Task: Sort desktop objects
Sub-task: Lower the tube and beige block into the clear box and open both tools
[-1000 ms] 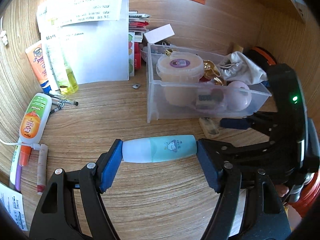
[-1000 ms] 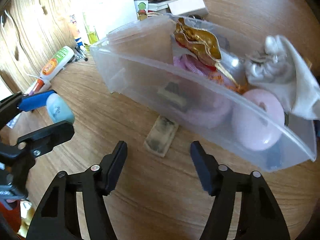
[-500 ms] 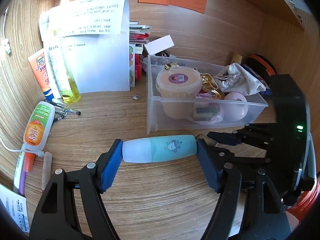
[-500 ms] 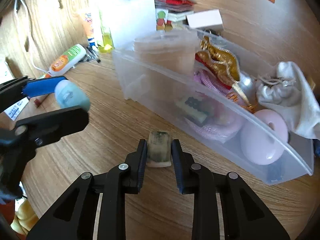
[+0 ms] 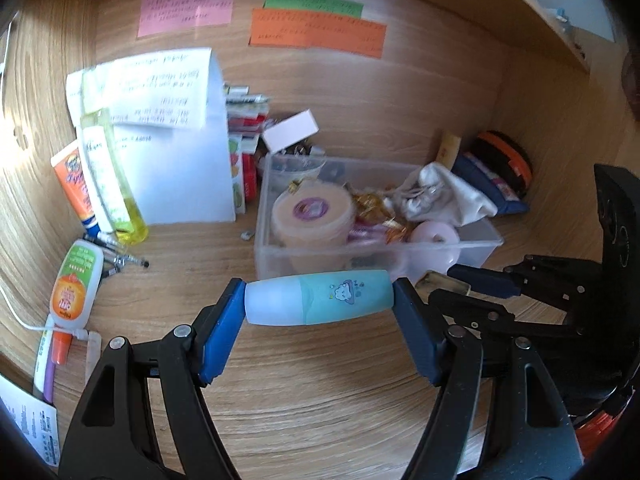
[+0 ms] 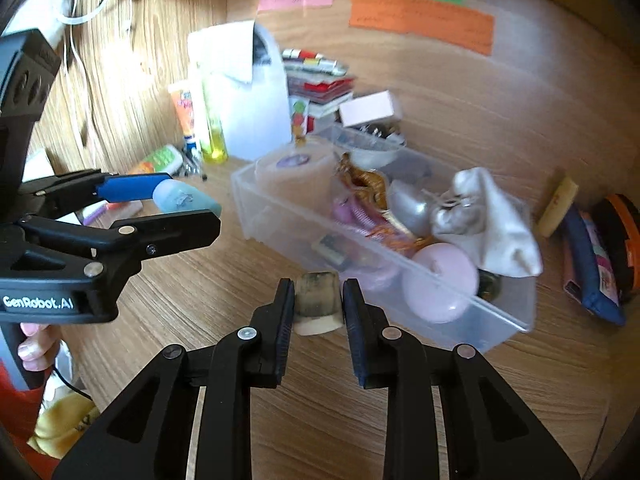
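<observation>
**Both grippers loaded, drop into bin is next**

Left gripper (image 5: 319,303) clamps a teal travel bottle (image 5: 320,298) end to end, cap against one pad, base against the other, held crosswise above the desk (image 5: 320,412). Right gripper (image 6: 317,307) is closed on a small translucent block (image 6: 318,309), maybe an eraser or soap piece, can't tell which. Both items sit just in front of the clear plastic bin (image 6: 500,316).

Step, as I read it: pick done on both sides, now carrying to the bin. Next move needs lift over the near wall, then release into a free spot.

Obstacles: bin is already crowded. Lidded round tub (image 5: 313,216) at the left end, gold foil wrappers (image 6: 366,182), white drawstring pouch (image 6: 486,216) and pink round thing (image 6: 440,282) fill the rest. The gap behind the front wall looks tight. Bottle is long; held crosswise it likely must drop parallel to the wall.

Elsewhere: sunscreen tube (image 5: 74,188), yellow liquid bottle (image 5: 116,196), orange-labelled bottle (image 5: 74,286) and pens (image 5: 120,254) lie at left, well apart.
</observation>
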`<action>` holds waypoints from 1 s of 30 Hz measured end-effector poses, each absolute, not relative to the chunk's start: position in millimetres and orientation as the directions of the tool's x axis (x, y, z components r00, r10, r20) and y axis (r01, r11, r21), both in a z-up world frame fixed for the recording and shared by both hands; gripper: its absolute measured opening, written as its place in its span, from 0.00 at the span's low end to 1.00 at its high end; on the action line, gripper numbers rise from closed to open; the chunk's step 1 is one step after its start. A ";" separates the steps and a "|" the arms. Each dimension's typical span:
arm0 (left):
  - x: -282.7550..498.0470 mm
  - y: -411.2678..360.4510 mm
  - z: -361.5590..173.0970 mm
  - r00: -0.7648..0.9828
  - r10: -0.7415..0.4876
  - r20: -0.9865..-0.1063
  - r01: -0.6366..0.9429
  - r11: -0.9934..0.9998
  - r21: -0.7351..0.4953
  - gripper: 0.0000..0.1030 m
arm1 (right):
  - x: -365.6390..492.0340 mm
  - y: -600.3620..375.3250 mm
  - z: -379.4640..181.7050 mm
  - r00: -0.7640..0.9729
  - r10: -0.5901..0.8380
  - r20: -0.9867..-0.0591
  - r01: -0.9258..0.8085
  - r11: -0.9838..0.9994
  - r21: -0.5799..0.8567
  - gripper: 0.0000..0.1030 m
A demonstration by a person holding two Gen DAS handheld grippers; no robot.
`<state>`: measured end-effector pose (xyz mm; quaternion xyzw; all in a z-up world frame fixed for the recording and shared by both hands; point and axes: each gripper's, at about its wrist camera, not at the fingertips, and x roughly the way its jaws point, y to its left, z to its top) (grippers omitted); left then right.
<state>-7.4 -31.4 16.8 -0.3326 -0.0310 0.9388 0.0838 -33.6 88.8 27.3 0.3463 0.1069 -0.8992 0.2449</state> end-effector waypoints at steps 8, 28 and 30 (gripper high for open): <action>-4.6 -26.1 47.9 -0.814 0.183 -0.552 -0.142 -0.983 -0.116 0.71 | -27.8 120.6 53.7 -0.662 -0.428 -0.615 0.497 -0.865 0.067 0.22; -60.4 -11.4 73.1 -0.831 0.184 -0.526 -0.164 -0.983 -0.085 0.71 | -62.0 146.5 98.5 -0.749 -0.440 -0.496 0.452 -0.886 0.103 0.22; -73.5 -11.7 68.5 -0.818 0.189 -0.544 -0.164 -0.982 -0.094 0.71 | -69.3 142.0 93.5 -0.735 -0.448 -0.509 0.460 -0.881 0.110 0.22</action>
